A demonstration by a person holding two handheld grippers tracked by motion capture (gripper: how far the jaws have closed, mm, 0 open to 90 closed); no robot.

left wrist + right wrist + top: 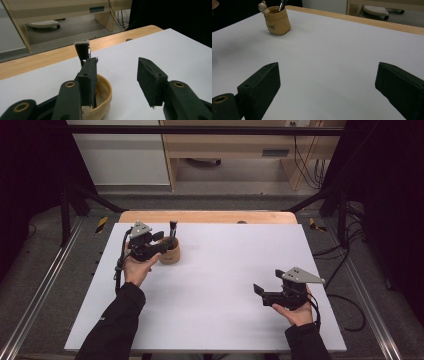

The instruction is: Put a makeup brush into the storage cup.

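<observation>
A grey floor (235,200) lies beyond the white-topped wooden surface (210,216). Pale wooden furniture (225,145) stands behind, black cables (307,165) hanging beside it; the dark sides are perhaps curtains.

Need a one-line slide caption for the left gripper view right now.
Left gripper open above the tan cup, the brush standing in it.

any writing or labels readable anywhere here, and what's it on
Dark lettering on the side of the tan cup that holds the brush: too blurred to read.
Label on the wooden furniture beyond the table: too small to read.
Yellow and black striped marks on the floor: a pattern, no words.
Nothing else carries text.
</observation>
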